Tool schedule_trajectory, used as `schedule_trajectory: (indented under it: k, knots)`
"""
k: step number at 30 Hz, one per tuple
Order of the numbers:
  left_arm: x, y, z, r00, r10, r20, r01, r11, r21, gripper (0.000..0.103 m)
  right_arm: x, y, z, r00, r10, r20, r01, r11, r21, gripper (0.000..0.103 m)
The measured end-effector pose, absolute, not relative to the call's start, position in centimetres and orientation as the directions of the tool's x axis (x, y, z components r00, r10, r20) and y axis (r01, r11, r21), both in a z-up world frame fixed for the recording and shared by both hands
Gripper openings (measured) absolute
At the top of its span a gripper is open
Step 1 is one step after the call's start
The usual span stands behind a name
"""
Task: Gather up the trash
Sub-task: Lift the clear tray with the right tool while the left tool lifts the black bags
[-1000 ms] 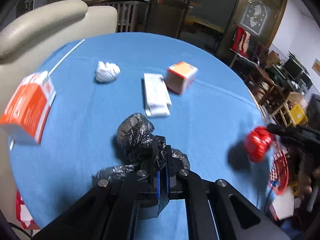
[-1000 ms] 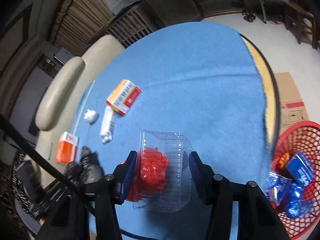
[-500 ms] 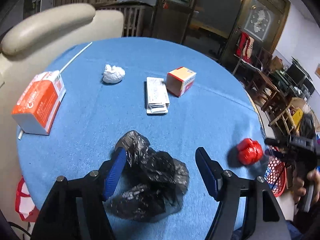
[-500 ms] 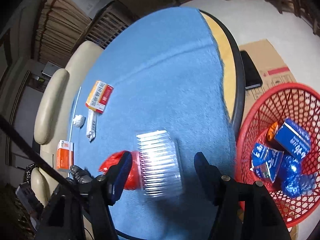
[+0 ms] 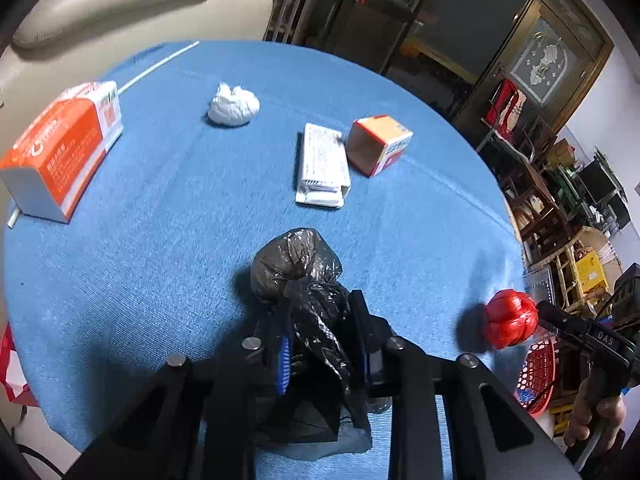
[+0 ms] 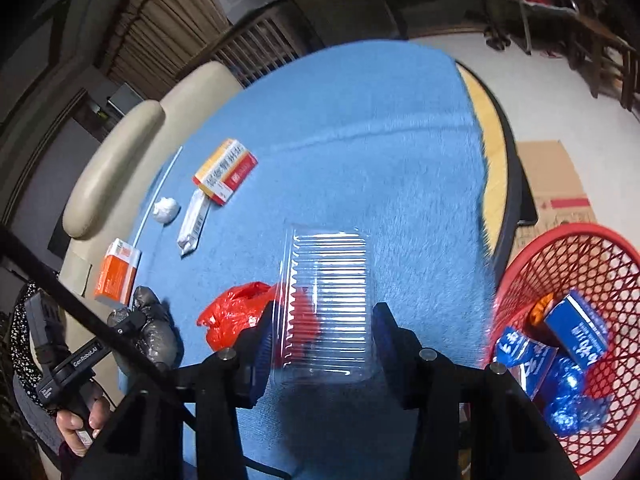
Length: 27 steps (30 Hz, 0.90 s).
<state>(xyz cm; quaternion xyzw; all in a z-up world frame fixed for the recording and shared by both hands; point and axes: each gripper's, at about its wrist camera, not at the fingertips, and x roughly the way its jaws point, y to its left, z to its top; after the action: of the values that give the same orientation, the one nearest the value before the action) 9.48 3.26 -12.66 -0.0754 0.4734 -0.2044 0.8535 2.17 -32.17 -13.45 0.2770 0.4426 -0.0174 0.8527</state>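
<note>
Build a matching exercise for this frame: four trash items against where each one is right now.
Items:
1. black plastic bag
2. clear plastic container
3. white crumpled tissue
4. blue box

Places:
A. inside the red basket
B. between the left gripper fingers
C. loose on the blue tablecloth
D. between the right gripper fingers

Pairs: 1-B, 2-D, 3-C, 4-A

Two claws. On the worktop: three boxes, one tissue ball, one black bag, one red bag, one clear tray. One red basket at three o'clock.
</note>
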Motion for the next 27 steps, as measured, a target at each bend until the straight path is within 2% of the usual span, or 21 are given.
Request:
schedule_trajectory:
  k: [1, 2, 3, 11, 14, 16, 17, 18, 23, 25, 26, 27]
  knots:
    - [9.3, 3.2, -12.2, 0.475, -0.422, -0.772, 0.281, 0.904, -0.321, 0.025, 1.9, -32.4, -13.1, 0.617, 0.207, -0.759, 0.274, 0.848, 0.454, 0.049]
    - [9.0, 3.2, -11.5, 0.489, -0.422, -0.764, 0.288, 0.904, -0.315, 0.012, 1.5, -32.7, -12.5, 0.629, 0.196, -0.752, 0.273, 0.85, 0.45, 0.049]
    - [8.9, 3.1, -11.1, 0.493, -0.422, -0.761, 0.293, 0.904, -0.312, 0.006, 1.1, -32.9, -11.9, 0.647, 0.18, -0.741, 0.27, 0.855, 0.443, 0.049]
    - [7.4, 2.4, -7.1, 0.555, -0.444, -0.704, 0.341, 0.893, -0.294, 0.005, -1.7, -34.3, -8.4, 0.739, 0.133, -0.66, 0.231, 0.871, 0.434, 0.049]
    - [7.4, 2.3, -7.4, 0.546, -0.404, -0.734, 0.331, 0.909, -0.254, 0.007, -2.1, -34.7, -8.1, 0.745, 0.14, -0.652, 0.23, 0.864, 0.448, 0.049]
    - [7.3, 2.5, -8.0, 0.526, -0.38, -0.761, 0.302, 0.92, -0.251, 0.035, -2.4, -34.9, -8.2, 0.747, 0.141, -0.65, 0.23, 0.861, 0.453, 0.049]
    - [7.5, 2.4, -8.7, 0.504, -0.369, -0.781, 0.289, 0.924, -0.25, 0.074, -2.6, -35.1, -8.3, 0.747, 0.142, -0.65, 0.232, 0.86, 0.454, 0.049]
    - [7.4, 2.2, -9.3, 0.507, -0.339, -0.793, 0.269, 0.936, -0.229, 0.084, -2.7, -35.2, -8.4, 0.746, 0.142, -0.65, 0.236, 0.857, 0.458, 0.049]
    - [6.9, -0.3, -12.3, 0.52, -0.247, -0.818, 0.288, 0.952, -0.105, 0.084, -3.1, -35.9, -9.4, 0.739, 0.154, -0.656, 0.251, 0.84, 0.481, 0.049]
    - [7.0, -0.9, -13.2, 0.525, -0.217, -0.823, 0.286, 0.956, -0.069, 0.061, -3.2, -36.1, -9.5, 0.74, 0.156, -0.654, 0.252, 0.838, 0.485, 0.049]
    - [7.5, -1.1, -14.0, 0.485, -0.221, -0.846, 0.291, 0.953, -0.083, 0.037, -3.2, -36.1, -9.5, 0.741, 0.156, -0.653, 0.252, 0.837, 0.485, 0.049]
    - [7.7, -0.8, -14.2, 0.476, -0.228, -0.85, 0.283, 0.954, -0.098, 0.037, -3.4, -36.2, -9.4, 0.745, 0.155, -0.649, 0.249, 0.838, 0.486, 0.049]
